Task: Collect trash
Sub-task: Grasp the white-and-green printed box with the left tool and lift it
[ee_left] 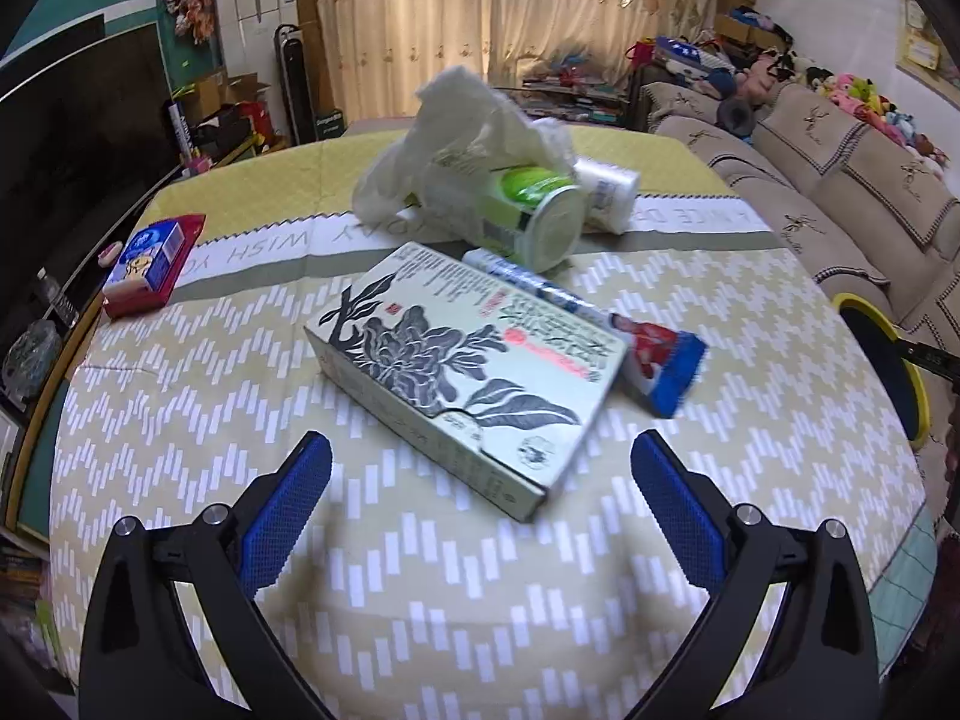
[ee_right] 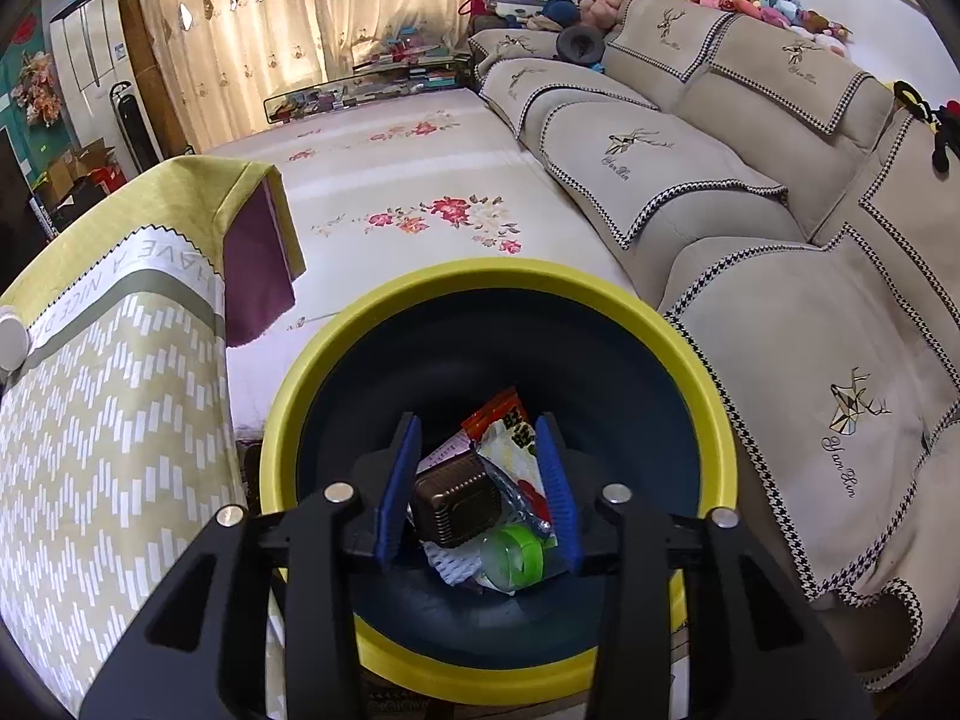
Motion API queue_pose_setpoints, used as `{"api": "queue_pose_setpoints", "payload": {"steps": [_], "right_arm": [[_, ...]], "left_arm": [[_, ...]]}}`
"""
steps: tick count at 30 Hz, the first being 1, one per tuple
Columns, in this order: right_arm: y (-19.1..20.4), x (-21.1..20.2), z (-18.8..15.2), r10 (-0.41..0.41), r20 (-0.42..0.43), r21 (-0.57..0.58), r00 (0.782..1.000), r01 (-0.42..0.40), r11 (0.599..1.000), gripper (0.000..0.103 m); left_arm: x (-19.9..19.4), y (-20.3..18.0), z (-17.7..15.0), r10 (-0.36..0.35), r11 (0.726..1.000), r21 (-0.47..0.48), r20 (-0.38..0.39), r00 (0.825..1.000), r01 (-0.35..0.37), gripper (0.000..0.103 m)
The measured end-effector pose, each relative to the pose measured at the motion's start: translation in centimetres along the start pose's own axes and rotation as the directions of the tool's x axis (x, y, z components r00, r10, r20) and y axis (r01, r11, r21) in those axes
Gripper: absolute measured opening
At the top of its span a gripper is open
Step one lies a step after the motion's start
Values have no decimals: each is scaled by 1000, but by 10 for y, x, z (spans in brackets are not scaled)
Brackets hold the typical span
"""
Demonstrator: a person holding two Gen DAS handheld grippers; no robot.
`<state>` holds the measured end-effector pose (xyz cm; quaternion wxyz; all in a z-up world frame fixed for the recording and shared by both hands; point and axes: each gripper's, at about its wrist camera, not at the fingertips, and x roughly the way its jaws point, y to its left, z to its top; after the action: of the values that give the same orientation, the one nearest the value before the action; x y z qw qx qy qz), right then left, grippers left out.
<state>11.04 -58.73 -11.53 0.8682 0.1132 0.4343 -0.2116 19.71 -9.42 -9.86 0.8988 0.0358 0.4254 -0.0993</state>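
Near the worktop's (ee_left: 180, 396) front edge lies the flat floral-printed cardboard box (ee_left: 462, 372); our left tool (ee_left: 480, 468) gapes empty before it. Our right tool (ee_right: 480, 462) hangs part-open, gripping nothing, over the yellow-rimmed dark bin (ee_right: 714, 420). A corner-only grip could let the box twist loose.

In the left wrist view a tissue box (ee_left: 462, 372) lies mid-frame on the surface (ee_left: 180, 390), a wrapper (ee_left: 654, 354) touching its right side, a can (ee_left: 528, 216) behind it. In the right wrist view, trash lies in the bin (ee_right: 498, 282) at lower centre, the sofa (ee_right: 780, 240) to its right.
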Motion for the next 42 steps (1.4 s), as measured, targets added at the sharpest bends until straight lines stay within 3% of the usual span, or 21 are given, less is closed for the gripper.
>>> {"api": "queue_pose_setpoints", "payload": {"steps": [8,14,19,21,27,32,35,39,42], "right_arm": [[11,4,-2,12,-11,-19,1000,-12,1000,38],[14,3,-3,17,-8,-29,1000,-17,999,44],[16,8,-1,25,-14,-26,1000,-25,999,44],[20,9,-1,30,-17,-31,999,-30,999,44],[28,6,-2,36,-15,-54,999,-37,998,44],[25,5,-2,31,-15,-55,999,-32,998,45],[20,7,-3,29,-21,-51,999,-30,998,45],[17,11,-4,31,-30,-46,999,-32,998,46],[18,14,-5,37,-36,-46,999,-39,998,46]], "left_arm": [[18,16,5,-25,999,-39,-16,1000,25,98],[11,37,0,41,999,-2,-28,999,-42,98],[5,93,-5,163,979,-115,-62,985,-169,98],[1,104,-2,116,974,-188,-54,992,-124,98],[9,59,21,24,995,-96,-16,1000,-26,98],[37,41,36,69,996,-49,-51,996,-72,98],[52,47,41,44,995,-80,-90,995,-51,98],[61,53,44,31,995,-96,-95,995,-40,89],[62,47,47,41,997,-64,-92,995,-47,72]]}}
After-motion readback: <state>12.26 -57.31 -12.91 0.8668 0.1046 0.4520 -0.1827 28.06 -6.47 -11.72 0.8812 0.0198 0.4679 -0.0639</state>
